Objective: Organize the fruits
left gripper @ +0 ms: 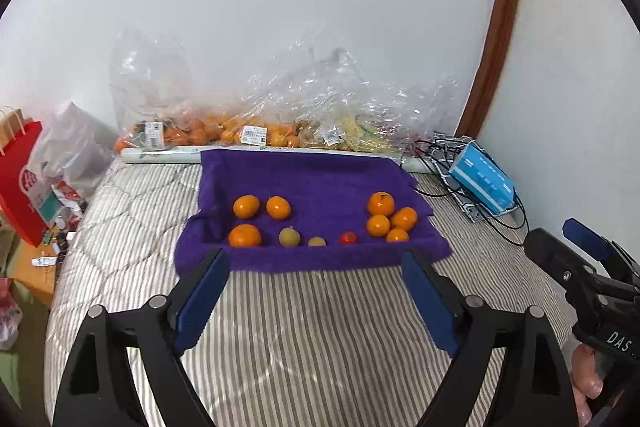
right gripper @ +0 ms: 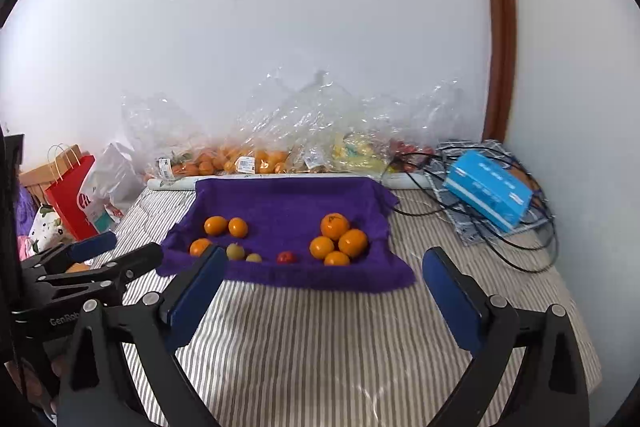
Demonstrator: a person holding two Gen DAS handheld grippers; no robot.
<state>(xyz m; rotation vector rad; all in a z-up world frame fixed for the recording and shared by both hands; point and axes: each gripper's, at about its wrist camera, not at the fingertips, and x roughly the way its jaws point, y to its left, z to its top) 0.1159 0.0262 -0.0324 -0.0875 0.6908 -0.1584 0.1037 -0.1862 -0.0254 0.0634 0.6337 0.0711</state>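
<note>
A purple towel [left gripper: 320, 179] lies on the striped bed cover with fruit on it. Three oranges [left gripper: 246, 207] sit at its left, and several more oranges [left gripper: 386, 217] are bunched at its right. Two small greenish fruits [left gripper: 289, 237] and one small red fruit [left gripper: 348, 238] lie along the near side. My left gripper [left gripper: 316, 263] hangs open above the bed, short of the towel's near edge, with nothing between its fingers. My right gripper [right gripper: 325, 259] is likewise open and holds nothing. Each gripper shows in the other's view: the right gripper [left gripper: 556, 239] and the left gripper [right gripper: 132, 247].
Clear plastic bags of oranges [left gripper: 224, 131] and other fruit line the wall behind the towel, behind a paper roll [left gripper: 160, 154]. A blue box [left gripper: 480, 183] rests on black cables at the right. A red paper bag [left gripper: 20, 183] stands beyond the bed's left edge.
</note>
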